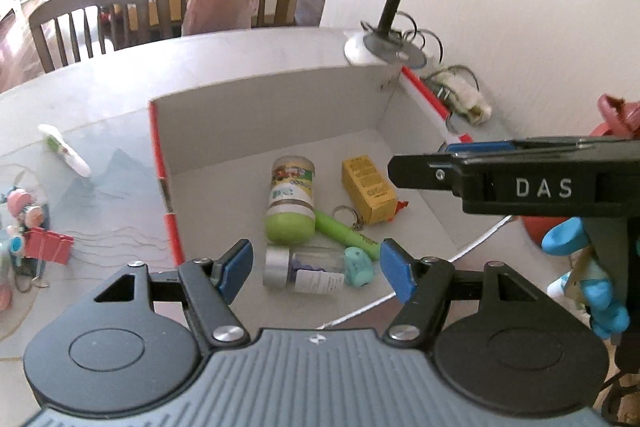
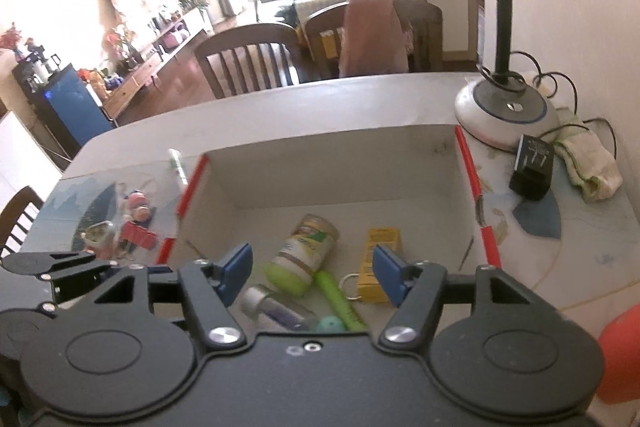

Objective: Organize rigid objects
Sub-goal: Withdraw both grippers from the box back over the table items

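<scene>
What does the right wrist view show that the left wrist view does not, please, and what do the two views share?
Only the right wrist view shows the black power adapter beside the lamp base and folded cloth. Only the left wrist view shows the person's blue-gloved hand and the key ring clearly. Both show the box holding the green-capped jar, yellow carton and green marker, with open tongs.

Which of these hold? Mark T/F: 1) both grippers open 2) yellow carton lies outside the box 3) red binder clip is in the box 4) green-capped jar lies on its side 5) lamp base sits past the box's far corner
1) True: left gripper and right gripper are open and hold nothing.
2) False: the yellow carton lies inside the box.
3) False: the red binder clip sits on the table left of the box.
4) True: the green-capped jar lies on its side.
5) True: the lamp base sits there.
</scene>
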`<state>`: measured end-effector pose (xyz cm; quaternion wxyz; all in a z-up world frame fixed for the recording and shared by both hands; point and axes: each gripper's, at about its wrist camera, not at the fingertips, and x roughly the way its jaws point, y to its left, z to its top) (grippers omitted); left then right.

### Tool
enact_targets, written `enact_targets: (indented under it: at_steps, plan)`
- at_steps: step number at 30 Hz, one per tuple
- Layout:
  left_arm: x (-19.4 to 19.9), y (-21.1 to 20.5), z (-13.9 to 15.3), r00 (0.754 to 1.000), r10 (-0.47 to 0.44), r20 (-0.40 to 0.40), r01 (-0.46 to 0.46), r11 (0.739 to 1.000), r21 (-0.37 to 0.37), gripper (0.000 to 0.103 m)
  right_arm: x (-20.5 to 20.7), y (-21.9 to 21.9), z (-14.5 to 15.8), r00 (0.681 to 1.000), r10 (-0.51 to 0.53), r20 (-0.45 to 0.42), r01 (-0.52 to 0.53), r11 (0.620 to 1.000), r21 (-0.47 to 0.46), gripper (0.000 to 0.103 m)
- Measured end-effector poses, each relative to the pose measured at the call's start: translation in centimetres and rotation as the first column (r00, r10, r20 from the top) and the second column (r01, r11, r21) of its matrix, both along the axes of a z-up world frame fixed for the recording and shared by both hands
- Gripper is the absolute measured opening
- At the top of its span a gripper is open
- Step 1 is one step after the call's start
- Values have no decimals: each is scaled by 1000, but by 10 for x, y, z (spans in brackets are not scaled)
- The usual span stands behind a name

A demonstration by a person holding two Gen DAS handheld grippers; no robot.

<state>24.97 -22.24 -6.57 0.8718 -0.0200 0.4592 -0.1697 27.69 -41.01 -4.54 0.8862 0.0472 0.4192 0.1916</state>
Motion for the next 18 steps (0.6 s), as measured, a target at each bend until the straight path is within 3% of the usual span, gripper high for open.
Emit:
enact_targets:
  at_steps: [10,18]
  plan:
    - [-36,57,27,996,42,72,-40,999,-37,78,-36,38,24,995,58,80,-61,998,33,86]
    - [-54,123,36,990,89,106,-82,994,-68,80,-59,91,33,989,88,116,-95,994,53,93]
